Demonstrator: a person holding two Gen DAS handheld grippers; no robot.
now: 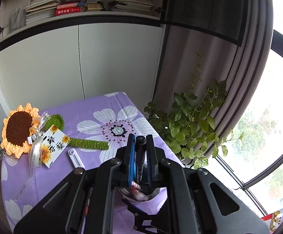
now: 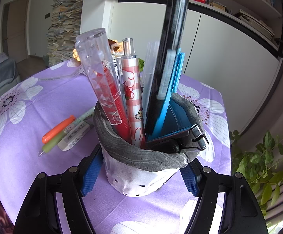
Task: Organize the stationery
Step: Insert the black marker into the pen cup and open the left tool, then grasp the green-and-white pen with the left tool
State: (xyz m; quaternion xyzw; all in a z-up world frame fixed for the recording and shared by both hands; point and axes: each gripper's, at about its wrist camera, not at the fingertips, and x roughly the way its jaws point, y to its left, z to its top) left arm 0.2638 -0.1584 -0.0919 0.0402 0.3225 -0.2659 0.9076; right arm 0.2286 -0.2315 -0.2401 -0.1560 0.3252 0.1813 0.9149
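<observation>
My left gripper (image 1: 141, 138) is shut on a black marker (image 1: 141, 154), which stands upright between its blue pads. Right below it is the mouth of the pen holder (image 1: 141, 195). In the right wrist view this white fabric pen holder (image 2: 133, 177) with a grey folded rim sits between the blue pads of my right gripper (image 2: 140, 177), which press on its sides. It holds a clear-capped red pen (image 2: 100, 74), a pink checked pen (image 2: 132, 95) and a clear ruler (image 2: 149, 74). A left gripper finger (image 2: 172, 29) reaches down from above into its mouth.
An orange pen (image 2: 58, 128), a green pen (image 2: 53, 143) and a white eraser (image 2: 74, 136) lie on the purple flowered cloth (image 2: 34, 101), left of the holder. A crochet sunflower (image 1: 20, 130) and a white plastic piece (image 1: 75, 159) lie farther back. A potted plant (image 1: 192, 120) stands past the table's right edge.
</observation>
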